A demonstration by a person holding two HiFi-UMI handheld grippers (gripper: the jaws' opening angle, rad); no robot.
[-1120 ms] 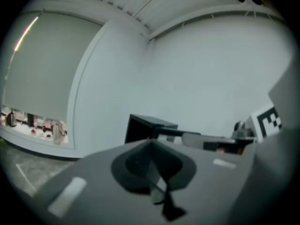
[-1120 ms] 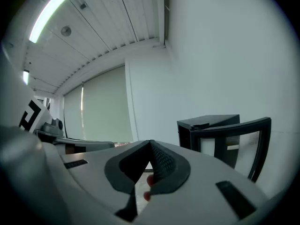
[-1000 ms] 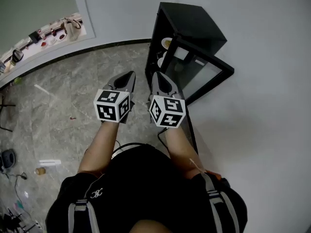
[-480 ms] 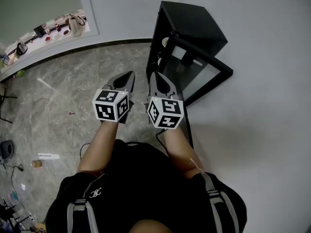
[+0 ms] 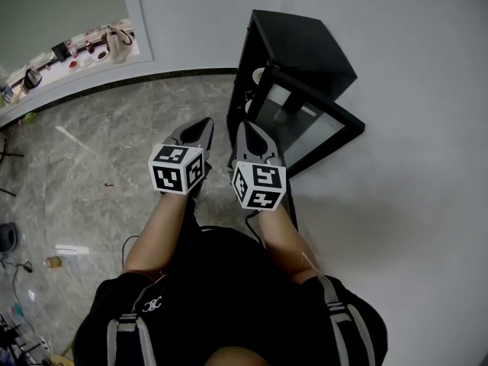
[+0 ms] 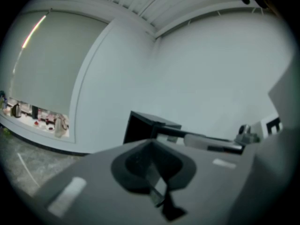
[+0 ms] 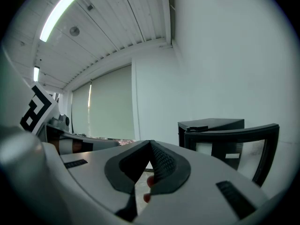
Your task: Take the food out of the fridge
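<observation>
Fridge (image 5: pixel 305 40), small and black, stands at upper centre of the head view. Its glass door (image 5: pixel 309 124) is already swung open, and pale dishes of food (image 5: pixel 260 73) show inside, too small to read. The left claw (image 5: pixel 204 123) and right claw (image 5: pixel 242 126) hover side by side just short of it.

Left gripper view: jaws pressed together, empty.

Right gripper view: likewise closed on nothing, door at right.

I judge nothing is out yet; reaching in and grasping remain.
</observation>
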